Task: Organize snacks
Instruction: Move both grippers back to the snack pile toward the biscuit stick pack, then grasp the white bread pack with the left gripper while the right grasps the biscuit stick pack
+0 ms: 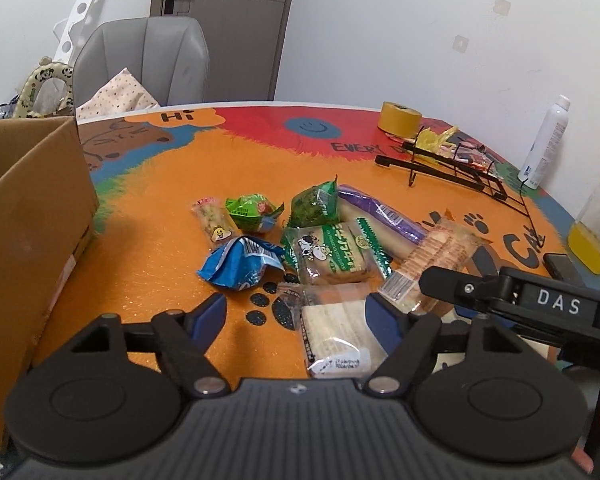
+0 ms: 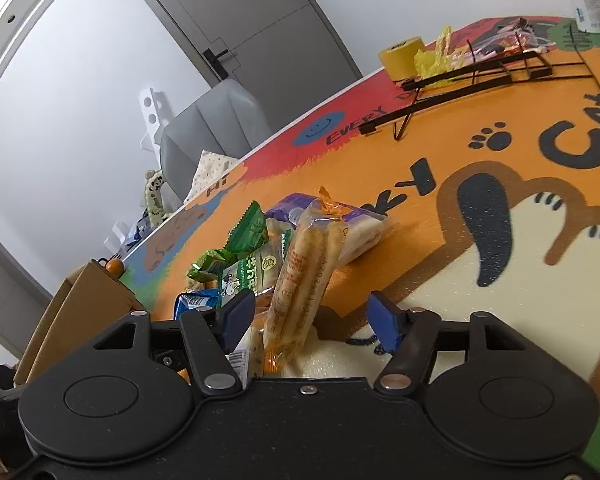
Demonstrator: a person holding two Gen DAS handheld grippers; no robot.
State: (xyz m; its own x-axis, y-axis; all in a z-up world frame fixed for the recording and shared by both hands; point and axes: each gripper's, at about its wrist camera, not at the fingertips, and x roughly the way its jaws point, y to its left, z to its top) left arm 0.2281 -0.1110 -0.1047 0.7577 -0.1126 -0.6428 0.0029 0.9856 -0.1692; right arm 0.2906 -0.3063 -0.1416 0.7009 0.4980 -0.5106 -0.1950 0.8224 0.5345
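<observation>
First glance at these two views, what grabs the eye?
The loud orange cartoon table mat, with a heap of snack packets at its middle. A brown cardboard box stands at the mat's left edge. Close up, the right tongs straddle a long orange-wrapped biscuit stick, pads not pressing it.

Glossy plastic snack wrappers (image 1: 332, 256), matt cardboard box (image 1: 28, 216), glittery tbl mat (image 1: 160, 272).
</observation>
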